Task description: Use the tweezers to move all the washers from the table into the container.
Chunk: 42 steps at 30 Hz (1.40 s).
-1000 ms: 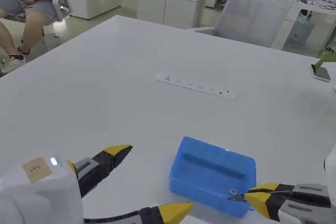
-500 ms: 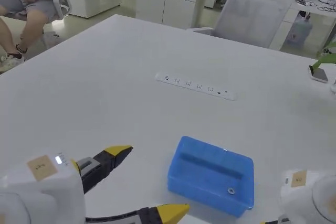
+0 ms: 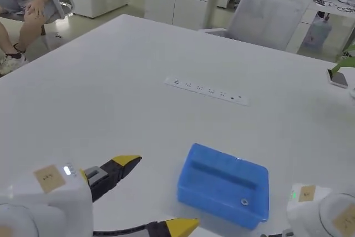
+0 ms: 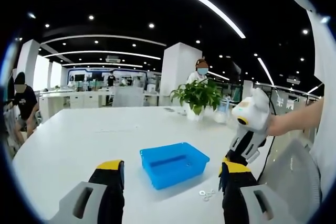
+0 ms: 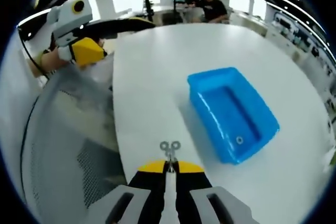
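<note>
We are clamping the tweezers point(image 5: 168, 159) in the closed right gripper point(image 5: 169, 169), tips at two washers point(image 5: 170, 145) left on the table point(image 5: 152, 77). One washer point(image 5: 239, 140) is lying in the container point(image 5: 247, 95). The left gripper point(image 4: 170, 174) is gaping wide, empty.

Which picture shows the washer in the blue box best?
The right gripper view: it looks down into the blue plastic rectangular container, so the small silver metal washer shows as a ring on its floor. The head view shows a small dot near the front wall. In the left gripper view the container's wall hides it.
</note>
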Each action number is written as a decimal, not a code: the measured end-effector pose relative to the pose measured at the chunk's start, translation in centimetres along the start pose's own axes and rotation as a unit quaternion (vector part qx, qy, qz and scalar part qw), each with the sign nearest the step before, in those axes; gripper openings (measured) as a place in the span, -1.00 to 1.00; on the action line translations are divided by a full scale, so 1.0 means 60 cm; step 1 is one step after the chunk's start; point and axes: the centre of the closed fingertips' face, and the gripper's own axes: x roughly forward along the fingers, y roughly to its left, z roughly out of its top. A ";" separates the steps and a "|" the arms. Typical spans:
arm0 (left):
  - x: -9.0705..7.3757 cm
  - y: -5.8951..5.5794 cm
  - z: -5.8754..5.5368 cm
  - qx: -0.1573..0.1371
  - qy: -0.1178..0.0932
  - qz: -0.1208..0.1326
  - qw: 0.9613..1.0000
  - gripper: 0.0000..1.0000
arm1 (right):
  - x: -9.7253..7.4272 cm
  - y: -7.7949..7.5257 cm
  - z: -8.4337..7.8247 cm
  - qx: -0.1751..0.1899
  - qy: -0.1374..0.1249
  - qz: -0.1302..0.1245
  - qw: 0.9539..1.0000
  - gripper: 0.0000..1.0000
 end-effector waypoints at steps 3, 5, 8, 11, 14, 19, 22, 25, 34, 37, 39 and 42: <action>0.000 0.000 0.000 0.002 0.000 0.001 1.000 0.53 | -0.001 -0.008 0.000 0.041 -0.036 -0.001 0.999 -0.95; 0.001 0.000 0.000 0.001 0.000 0.000 1.000 0.52 | -0.002 -0.014 0.000 0.056 -0.055 -0.002 0.997 -0.94; 0.001 -0.002 -0.001 0.004 0.004 -0.001 1.000 0.51 | -0.006 -0.020 -0.003 0.075 -0.080 -0.002 0.994 -0.93; 0.002 -0.004 -0.004 0.008 0.009 -0.003 1.000 0.50 | -0.012 -0.021 -0.004 0.072 -0.091 -0.011 0.993 -0.93; 0.002 -0.004 -0.006 0.011 0.013 -0.002 1.000 0.48 | -0.019 -0.019 0.003 0.060 -0.098 -0.011 0.993 -0.93; 0.002 -0.004 -0.008 0.012 0.016 -0.003 1.000 0.47 | -0.015 -0.011 0.020 0.053 -0.109 0.002 0.993 -0.92; 0.002 -0.004 -0.008 0.014 0.018 -0.002 1.000 0.46 | -0.010 -0.012 0.023 0.047 -0.108 0.002 0.993 -0.92; 0.001 -0.003 -0.008 0.013 0.017 0.000 1.000 0.46 | -0.005 -0.009 0.027 0.050 -0.111 0.007 0.992 -0.91; 0.001 -0.002 -0.009 0.013 0.018 0.001 1.000 0.46 | 0.006 -0.009 0.021 0.051 -0.102 0.013 0.993 -0.91; 0.001 -0.001 -0.008 0.013 0.016 0.003 1.000 0.46 | 0.007 -0.009 0.016 0.046 -0.101 0.009 0.994 -0.91; 0.000 0.000 -0.008 0.011 0.016 0.003 1.000 0.46 | 0.007 -0.007 0.016 0.052 -0.103 0.013 0.993 -0.91; 0.000 0.001 -0.008 0.011 0.016 0.003 1.000 0.46 | 0.007 0.000 0.015 0.050 -0.105 0.017 0.993 -0.91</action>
